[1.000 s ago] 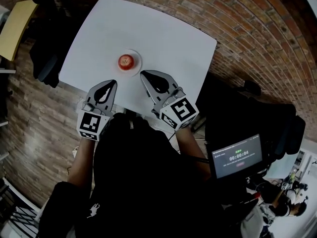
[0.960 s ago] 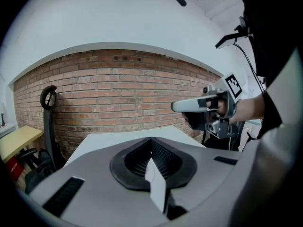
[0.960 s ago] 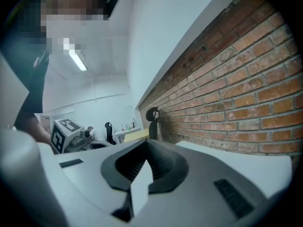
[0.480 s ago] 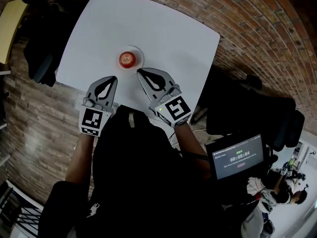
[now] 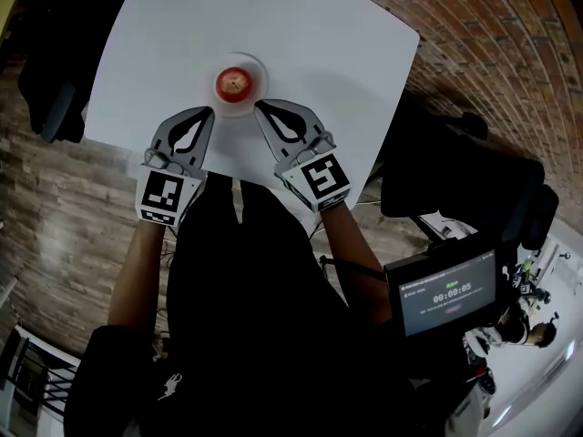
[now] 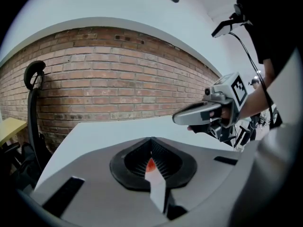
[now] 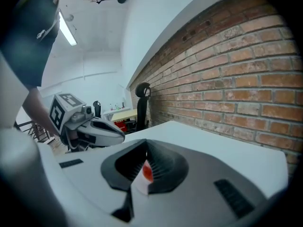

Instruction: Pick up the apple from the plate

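Apple (image 5: 234, 84) on plate (image 5: 259, 87); my left hand-held gripper (image 5: 202, 110) at its 7 o'clock, right hand-held gripper (image 5: 259, 106) at 5, both pressed together.

The left gripper (image 5: 204, 111) and the right gripper (image 5: 259, 106) are held side by side ahead of the body, with their tips angled inward toward each other and tilted slightly downward. Both pairs of jaws are seen closed tip to tip and empty. The left forearm (image 5: 137, 262) and the right forearm (image 5: 353, 258) are extended forward behind the grippers.
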Action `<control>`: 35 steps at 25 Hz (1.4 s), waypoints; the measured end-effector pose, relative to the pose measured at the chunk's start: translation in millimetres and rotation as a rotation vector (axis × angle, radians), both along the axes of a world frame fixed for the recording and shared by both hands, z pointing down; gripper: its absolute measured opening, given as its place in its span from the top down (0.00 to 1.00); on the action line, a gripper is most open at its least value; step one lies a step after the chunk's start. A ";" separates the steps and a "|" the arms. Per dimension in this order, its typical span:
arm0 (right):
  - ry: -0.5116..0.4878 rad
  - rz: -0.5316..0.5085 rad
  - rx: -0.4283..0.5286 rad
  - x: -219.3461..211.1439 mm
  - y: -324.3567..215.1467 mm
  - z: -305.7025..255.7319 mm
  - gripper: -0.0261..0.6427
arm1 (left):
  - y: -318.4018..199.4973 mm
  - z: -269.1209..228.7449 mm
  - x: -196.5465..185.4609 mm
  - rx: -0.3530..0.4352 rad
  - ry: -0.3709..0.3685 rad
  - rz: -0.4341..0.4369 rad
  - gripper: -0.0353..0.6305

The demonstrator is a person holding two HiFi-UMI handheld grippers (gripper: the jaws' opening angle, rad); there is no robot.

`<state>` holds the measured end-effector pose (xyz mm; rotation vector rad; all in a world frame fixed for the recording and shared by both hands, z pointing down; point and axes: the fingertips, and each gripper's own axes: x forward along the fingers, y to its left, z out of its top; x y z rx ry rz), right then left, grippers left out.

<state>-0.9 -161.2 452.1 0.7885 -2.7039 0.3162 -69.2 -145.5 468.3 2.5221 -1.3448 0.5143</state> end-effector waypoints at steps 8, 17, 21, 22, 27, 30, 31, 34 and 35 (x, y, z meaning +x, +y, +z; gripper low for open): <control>0.041 0.012 -0.059 -5.0 -6.1 45.0 0.95 | -3.6 21.5 -4.8 -0.026 0.020 0.012 0.94; 0.055 0.012 -0.080 -14.2 -11.8 69.9 0.95 | -8.8 38.6 -3.6 -0.039 0.014 0.021 0.94; 0.060 0.003 -0.072 -15.8 -12.3 73.1 0.95 | -8.4 42.5 -0.6 -0.042 0.032 0.015 0.94; 0.060 0.004 -0.071 -15.0 -12.4 73.3 0.93 | -8.1 44.0 0.8 -0.043 0.032 0.017 0.94; 0.069 0.014 -0.072 -11.4 -12.8 80.1 0.82 | -8.1 47.7 2.9 -0.044 0.040 0.010 0.94; 0.082 0.008 -0.074 -12.2 -11.8 84.8 0.78 | -7.2 48.7 -0.5 -0.048 0.039 0.002 0.94; 0.084 0.007 -0.075 -12.7 -11.8 86.5 0.77 | -6.8 49.5 -2.0 -0.051 0.039 -0.002 0.94; 0.093 0.013 -0.076 -13.8 -13.1 92.3 0.69 | -5.2 52.9 -5.9 -0.059 0.041 -0.010 0.94; 0.097 0.016 -0.078 -14.5 -13.8 95.0 0.65 | -4.6 54.2 -7.0 -0.059 0.040 -0.011 0.94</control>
